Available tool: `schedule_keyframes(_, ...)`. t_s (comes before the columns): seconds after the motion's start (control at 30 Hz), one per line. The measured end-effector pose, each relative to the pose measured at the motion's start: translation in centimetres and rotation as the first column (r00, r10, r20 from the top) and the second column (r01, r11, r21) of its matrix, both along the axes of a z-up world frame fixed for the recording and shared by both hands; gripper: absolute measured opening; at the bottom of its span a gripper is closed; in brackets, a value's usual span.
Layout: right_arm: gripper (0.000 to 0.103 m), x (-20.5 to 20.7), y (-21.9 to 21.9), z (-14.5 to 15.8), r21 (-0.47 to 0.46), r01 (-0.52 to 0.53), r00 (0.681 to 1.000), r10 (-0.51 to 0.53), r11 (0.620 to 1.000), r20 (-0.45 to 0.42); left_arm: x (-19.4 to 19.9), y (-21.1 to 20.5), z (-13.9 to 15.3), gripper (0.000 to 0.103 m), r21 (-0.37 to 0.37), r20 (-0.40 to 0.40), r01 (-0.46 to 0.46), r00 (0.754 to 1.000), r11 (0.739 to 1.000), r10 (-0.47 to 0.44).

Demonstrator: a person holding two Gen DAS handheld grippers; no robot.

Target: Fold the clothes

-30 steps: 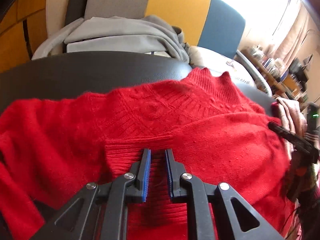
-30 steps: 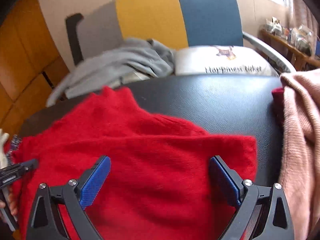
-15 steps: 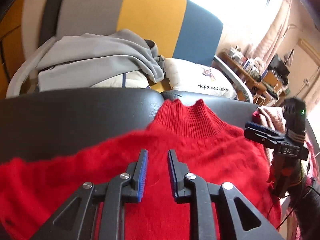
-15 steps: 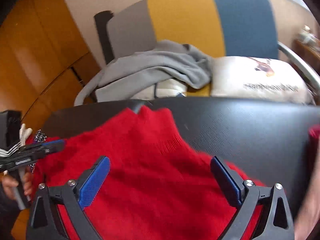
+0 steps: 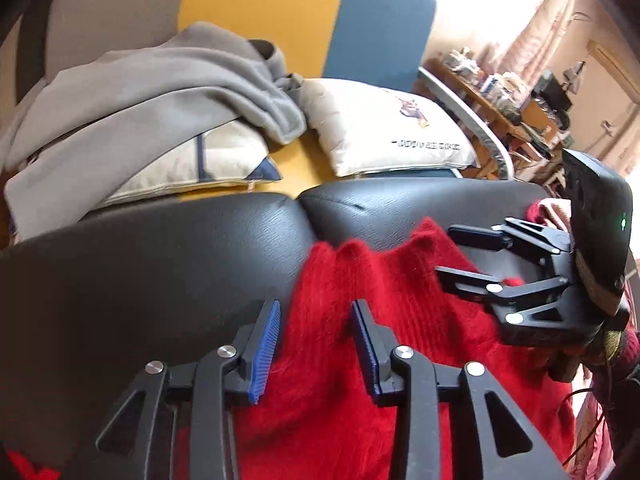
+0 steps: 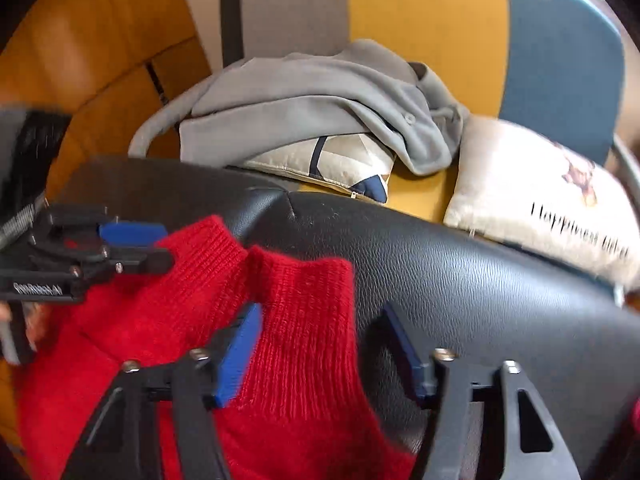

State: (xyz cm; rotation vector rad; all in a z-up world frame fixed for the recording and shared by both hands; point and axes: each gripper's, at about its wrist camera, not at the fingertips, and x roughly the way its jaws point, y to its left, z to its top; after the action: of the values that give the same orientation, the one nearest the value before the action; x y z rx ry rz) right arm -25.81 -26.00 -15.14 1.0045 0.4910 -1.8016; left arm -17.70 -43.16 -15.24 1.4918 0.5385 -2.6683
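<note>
Sweater (image 5: 380, 344), red knit, lies on the black leather seat (image 5: 160, 264), its ribbed neck toward the seat's far edge and nearest the cushions beyond. I report the left gripper (image 5: 316, 344) with its blue pads spread, straddling the knit just below that ribbing; half a second ago those pads stood close together over the cloth, so I judge the fabric has been released. My right gripper (image 6: 320, 356) is likewise spread: its left pad rests against the ribbed neck, its right pad over bare leather beside the sweater. Since a second ago the garment has gone from a broad spread across the seat to a narrower bundle, and both tools have travelled toward the collar end. That suggests one fold has been laid, though the lower body is out of view and I cannot confirm how neat it is. Grey hoodie (image 6: 320, 108) and printed pillow (image 6: 552, 216) sit behind the seat, apart from the sweater.
</note>
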Motion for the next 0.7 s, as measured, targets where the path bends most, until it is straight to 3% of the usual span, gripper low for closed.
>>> schedule_keyframes(0.07, 0.014, 0.5, -0.4, 0.0, 0.003, -0.033, 0.999, 0.033, 0.999, 0.002, -0.3, 0.3, 0.0, 0.04, -0.001, 0.01, 0.014, 1.0, 1.0, -0.014)
schedule_keyframes(0.13, 0.014, 0.8, -0.7, 0.1, 0.005, -0.039, 0.999, 0.039, 0.999, 0.008, -0.6, 0.7, 0.1, 0.038, -0.002, 0.019, 0.027, 0.999, 1.0, -0.027)
schedule_keyframes(0.2, 0.014, 0.7, -0.5, 0.3, -0.006, -0.026, 0.999, 0.026, 1.0, 0.024, -0.9, 1.0, 0.1, 0.009, -0.002, 0.029, 0.041, 0.999, 0.999, -0.041)
schedule_keyframes(0.23, 0.013, 0.7, -0.4, 0.5, -0.014, -0.017, 1.0, 0.017, 1.0, 0.026, -1.0, 1.2, 0.1, 0.006, -0.002, 0.034, 0.047, 0.998, 0.999, -0.047)
schedule_keyframes(0.33, 0.013, 1.0, 0.7, 2.1, -0.065, 0.002, 1.0, -0.001, 0.998, 0.028, 0.8, 0.9, 1.8, 0.006, 0.03, -0.053, 0.001, 0.999, 1.0, 0.001)
schedule_keyframes(0.47, 0.013, 3.6, 2.9, 4.8, -0.138, -0.024, 1.0, 0.024, 0.99, 0.0, 5.3, 1.9, 5.1, 0.006, 0.057, -0.189, -0.018, 0.982, 0.998, 0.028)
schedule_keyframes(0.57, 0.013, 6.0, 5.3, 6.0, -0.181, -0.031, 0.999, 0.03, 0.983, -0.012, 8.9, 3.6, 6.3, 0.006, 0.055, -0.233, -0.009, 0.972, 0.998, 0.022)
schedule_keyframes(0.7, 0.013, 8.9, 8.9, 5.3, -0.206, -0.013, 1.0, 0.017, 0.979, 0.018, 12.6, 5.6, 5.4, 0.006, 0.046, -0.224, -0.015, 0.974, 0.999, 0.025)
